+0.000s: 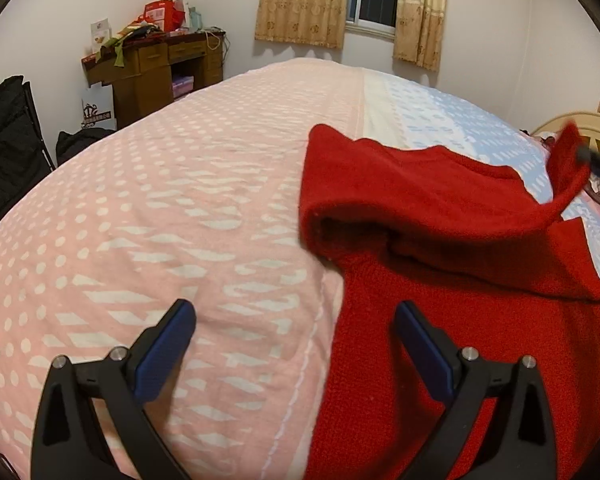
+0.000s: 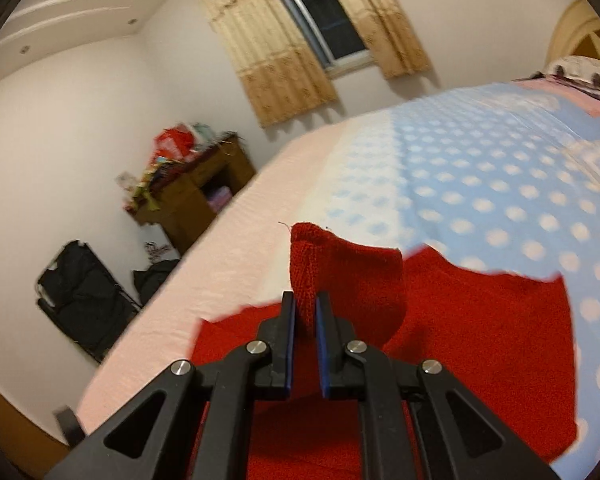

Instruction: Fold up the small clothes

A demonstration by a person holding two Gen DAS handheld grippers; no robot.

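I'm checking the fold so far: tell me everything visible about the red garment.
The red garment looks like a knitted top, lying on the bed's pink-and-blue dotted cover. One part is already folded over. The right gripper is shut on a raised corner of it. The left gripper is open above its near edge, not gripping.

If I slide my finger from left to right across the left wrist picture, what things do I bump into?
black bag → wooden desk → pink bedspread → red sweater → blue dotted bedspread → right tongs, pinching a lifted bit of the sweater.
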